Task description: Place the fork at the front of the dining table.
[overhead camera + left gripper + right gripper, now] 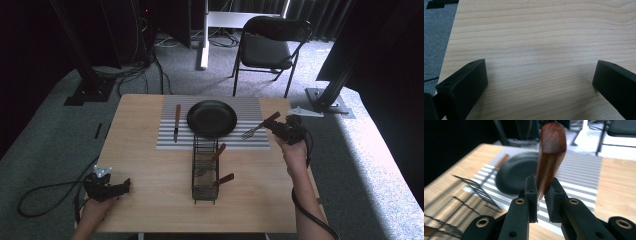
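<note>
A fork [259, 127] with a brown wooden handle [550, 155] hangs over the right edge of the striped mat [167, 140], tines pointing left. My right gripper [276, 126] is shut on the handle, which rises between its jaws [541, 187]. A black plate [212, 118] lies on the mat just left of the fork, and it appears beyond the jaws [516, 173] in the right gripper view. At the table's front left corner my left gripper [124, 185] stands open over bare wood [540, 82], with nothing between its jaws.
A wooden-handled knife [177, 121] lies on the mat left of the plate. A black wire rack [194, 170] in the table's middle holds two wooden-handled utensils [218, 151]. A folding chair [267, 47] stands beyond the table.
</note>
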Motion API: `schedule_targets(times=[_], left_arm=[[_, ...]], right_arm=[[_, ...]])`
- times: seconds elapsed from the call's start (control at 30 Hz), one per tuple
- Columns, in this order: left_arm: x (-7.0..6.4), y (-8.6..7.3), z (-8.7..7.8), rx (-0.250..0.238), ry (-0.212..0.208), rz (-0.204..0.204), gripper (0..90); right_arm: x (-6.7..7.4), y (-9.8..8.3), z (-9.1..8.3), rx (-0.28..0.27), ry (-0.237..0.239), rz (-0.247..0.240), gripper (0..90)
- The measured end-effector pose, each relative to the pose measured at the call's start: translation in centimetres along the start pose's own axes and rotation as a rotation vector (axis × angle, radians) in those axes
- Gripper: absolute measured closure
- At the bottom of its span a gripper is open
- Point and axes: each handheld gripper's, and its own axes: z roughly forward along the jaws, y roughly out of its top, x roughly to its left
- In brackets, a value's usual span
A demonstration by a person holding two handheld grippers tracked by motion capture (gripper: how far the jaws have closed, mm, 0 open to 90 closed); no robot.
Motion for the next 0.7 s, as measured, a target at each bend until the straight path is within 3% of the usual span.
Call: schedule_targets(times=[0.13,0.17,0.2,0.23,0.27,0.3,0.43,0.67,0.7], left_arm=[[0.0,0.0,0.0,0.000,0.000,0.000,0.0],[0.0,0.0,0.0,0.000,0.000,0.000,0.0],[0.0,0.0,0.0,0.000,0.000,0.000,0.0],[0.0,0.0,0.0,0.000,0.000,0.000,0.0],[0.0,0.0,0.0,0.000,0.000,0.000,0.0],[0.0,0.0,0.0,0.000,0.000,0.000,0.0],[0.0,0.0,0.0,0.000,0.000,0.000,0.0],[0.0,0.0,0.0,0.000,0.000,0.000,0.0],[0.0,0.0,0.0,0.000,0.000,0.000,0.0]], right_arm=[[-0.3,-0.6,0.7,0.026,-0.046,-0.007,80.8],[-0.4,-1.0,1.3,0.050,-0.095,-0.020,80.8],[-0.4,-1.0,1.3,0.050,-0.095,-0.020,80.8],[-0.4,-1.1,1.8,0.077,-0.133,-0.037,80.8],[-0.4,-1.1,1.8,0.077,-0.133,-0.037,80.8],[-0.2,-1.4,2.5,0.109,-0.163,-0.051,80.8],[0.0,-1.7,3.8,0.137,-0.186,-0.054,80.8],[0.6,-1.1,4.7,0.135,-0.207,-0.071,80.7],[0.4,-1.1,5.0,0.119,-0.199,-0.043,79.3]])
